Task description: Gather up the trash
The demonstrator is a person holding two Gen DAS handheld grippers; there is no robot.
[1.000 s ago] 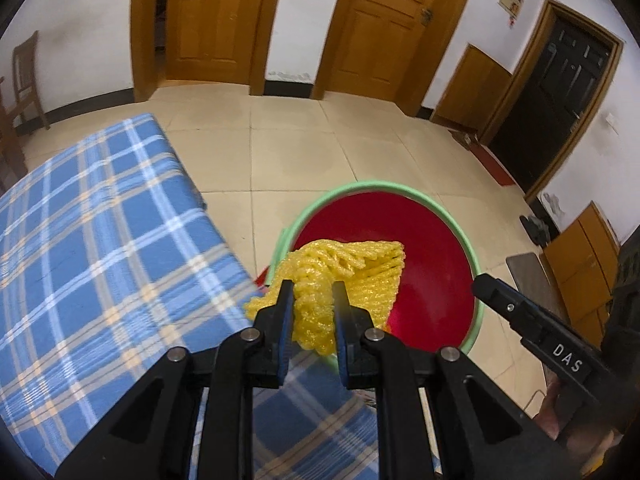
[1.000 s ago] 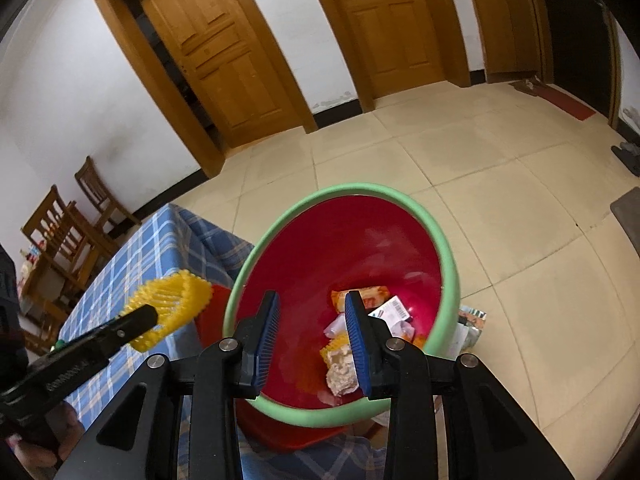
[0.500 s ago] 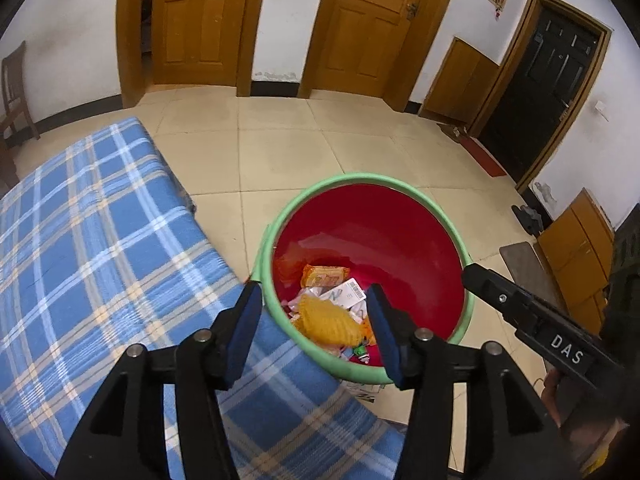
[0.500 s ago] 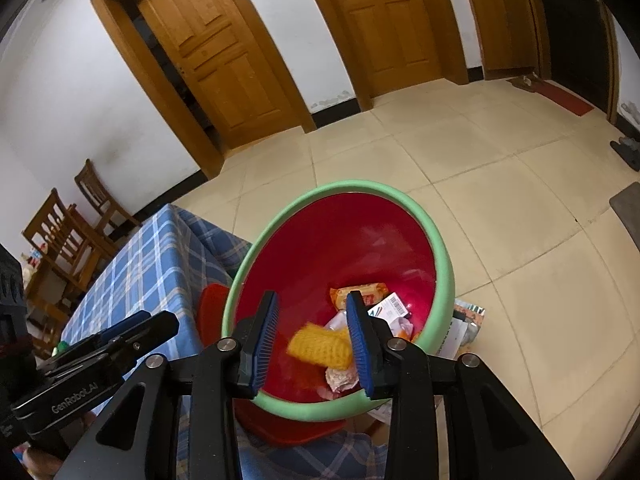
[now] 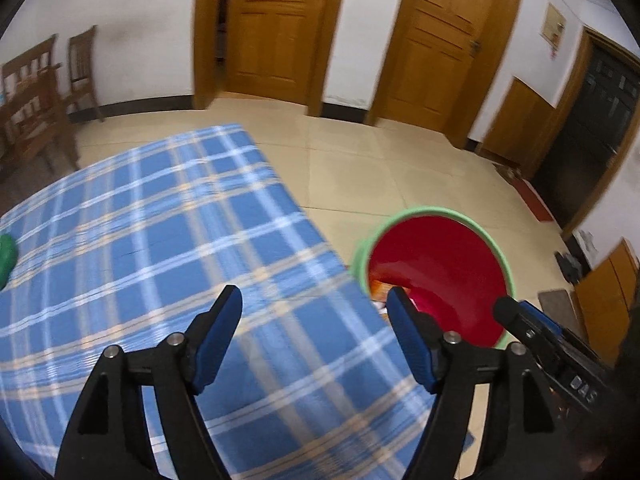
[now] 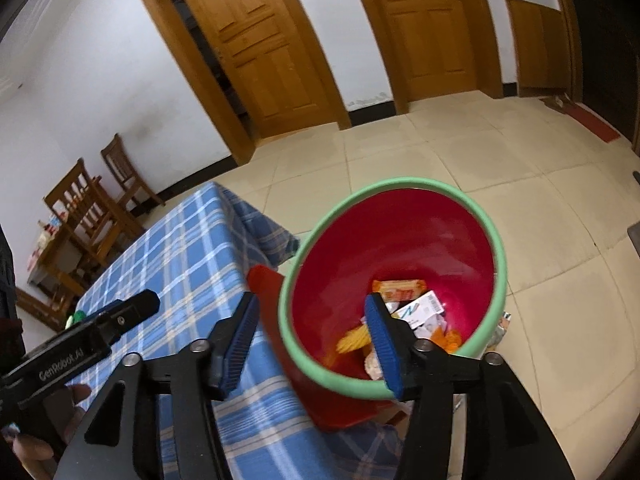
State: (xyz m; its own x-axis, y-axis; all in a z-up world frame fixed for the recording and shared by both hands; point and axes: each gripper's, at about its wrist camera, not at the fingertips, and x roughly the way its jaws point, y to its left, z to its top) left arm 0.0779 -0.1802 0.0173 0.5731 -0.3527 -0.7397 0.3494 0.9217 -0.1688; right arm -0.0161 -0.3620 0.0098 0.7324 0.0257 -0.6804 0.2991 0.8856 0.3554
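A red bin with a green rim (image 6: 490, 236) stands on the floor beside the table; it also shows in the left wrist view (image 5: 440, 212). Inside lie the yellow foam net (image 6: 354, 338), an orange wrapper (image 6: 400, 288), a white packet (image 6: 420, 310) and other scraps. My left gripper (image 5: 314, 308) is open and empty above the blue plaid tablecloth (image 5: 140, 240). My right gripper (image 6: 310, 316) is open and empty above the bin's near rim. A green object (image 5: 6, 254) lies at the cloth's far left edge.
A red dustpan (image 6: 272, 288) sits between the table and the bin. Wooden chairs (image 5: 36, 108) stand at the back left. Two wooden doors (image 5: 276, 28) and a dark door (image 5: 592, 128) line the walls. The floor is beige tile.
My left gripper opened and dropped the yellow foam net into the bin, then swung left over the table. My right gripper opened wider and stayed over the bin.
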